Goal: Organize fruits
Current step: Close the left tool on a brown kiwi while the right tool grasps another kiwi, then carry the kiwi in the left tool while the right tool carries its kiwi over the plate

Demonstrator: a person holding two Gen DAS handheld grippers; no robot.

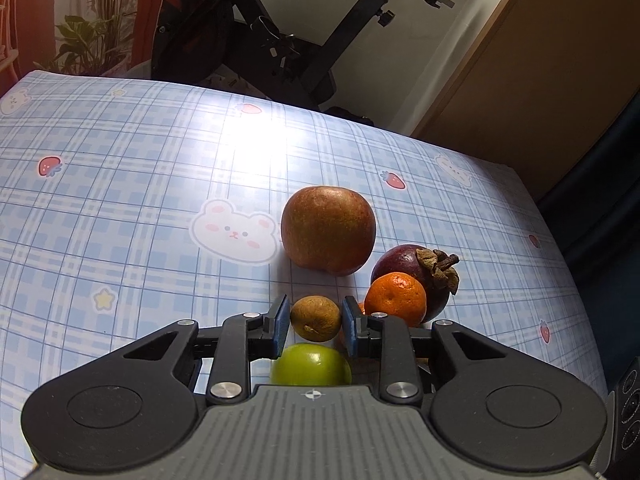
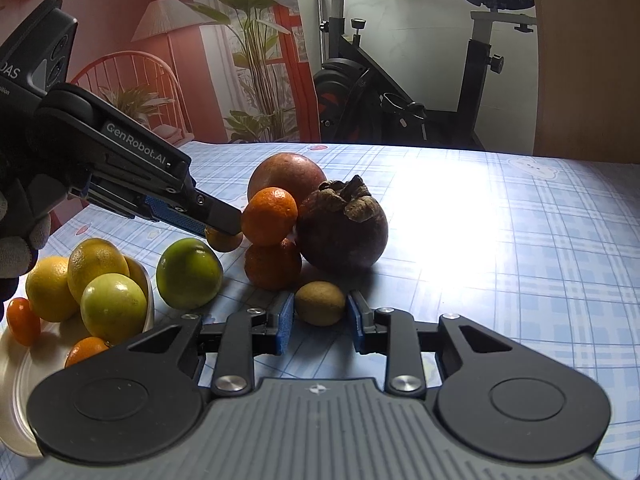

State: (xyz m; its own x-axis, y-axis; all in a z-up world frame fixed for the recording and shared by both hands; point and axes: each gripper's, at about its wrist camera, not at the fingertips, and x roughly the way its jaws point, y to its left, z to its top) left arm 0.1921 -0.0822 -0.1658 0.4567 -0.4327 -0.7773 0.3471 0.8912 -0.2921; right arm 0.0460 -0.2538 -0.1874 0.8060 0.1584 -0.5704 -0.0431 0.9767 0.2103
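Left gripper [image 1: 314, 320] around brown fruit [image 1: 316, 318]

Left claw [image 1: 315, 319] angles steeply down, its blue pads [image 1: 281, 322] pressed on either side of a small brown fruit [image 1: 315, 318], jaws drawn in tight. From the right wrist view a gloved hand [image 2: 18, 216] carries that claw in from the left edge. Right claw [image 2: 320, 320] sits low and near level, its pads [image 2: 285, 326] clamped on another small brown fruit [image 2: 320, 303].
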